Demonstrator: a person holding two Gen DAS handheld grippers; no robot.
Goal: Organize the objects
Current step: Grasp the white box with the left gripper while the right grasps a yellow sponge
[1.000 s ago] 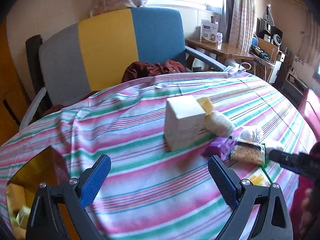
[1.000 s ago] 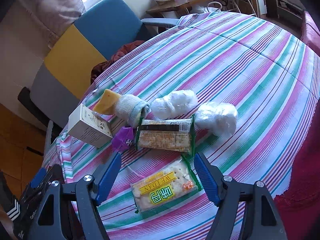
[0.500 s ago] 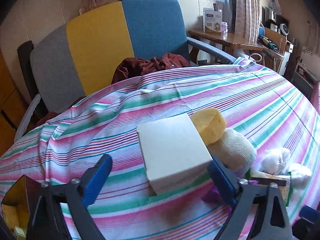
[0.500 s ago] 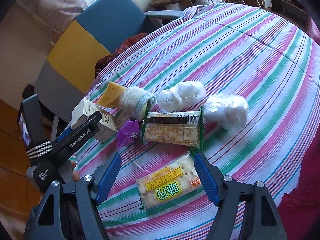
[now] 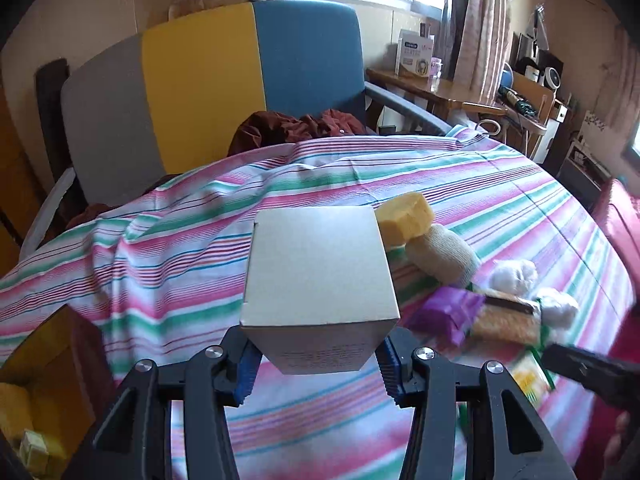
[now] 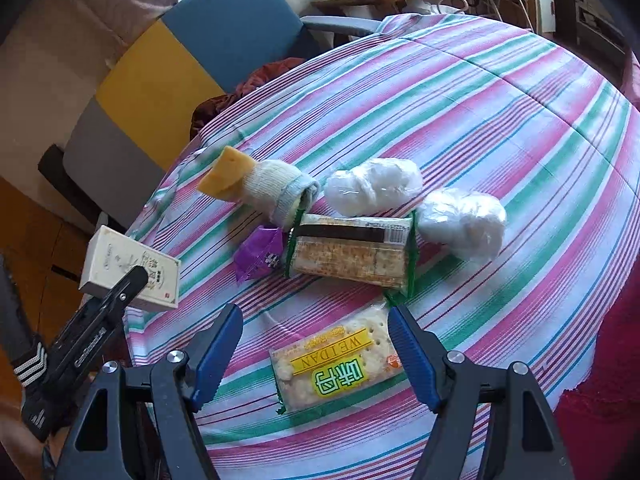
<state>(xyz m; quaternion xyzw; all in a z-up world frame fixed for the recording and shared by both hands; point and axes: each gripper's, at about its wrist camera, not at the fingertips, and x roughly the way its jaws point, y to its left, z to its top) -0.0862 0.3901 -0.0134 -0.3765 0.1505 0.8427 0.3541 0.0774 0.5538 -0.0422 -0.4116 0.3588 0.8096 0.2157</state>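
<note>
My left gripper [image 5: 318, 370] is shut on a white cardboard box [image 5: 320, 276] and holds it at the left edge of the striped table; the box also shows in the right wrist view [image 6: 128, 268]. My right gripper [image 6: 316, 354] is open and empty over a yellow-green cracker packet [image 6: 336, 368]. Beyond it lie a green-edged cracker pack [image 6: 352, 252], a purple wrapper [image 6: 258, 254], a yellow sponge [image 6: 226, 174], a rolled sock [image 6: 280, 192] and two white plastic-wrapped bundles [image 6: 372, 186] [image 6: 462, 222].
A striped cloth [image 6: 500, 92] covers the round table. A grey, yellow and blue chair [image 5: 216, 92] with dark red cloth [image 5: 296, 128] stands behind it. An open yellow box [image 5: 36, 392] with small items sits at lower left. A cluttered wooden desk [image 5: 436, 88] is at the back right.
My left gripper has moved up to the white box and shut on it; the box has been drawn toward the table's left edge. My right gripper has stayed open over the cracker packet.
</note>
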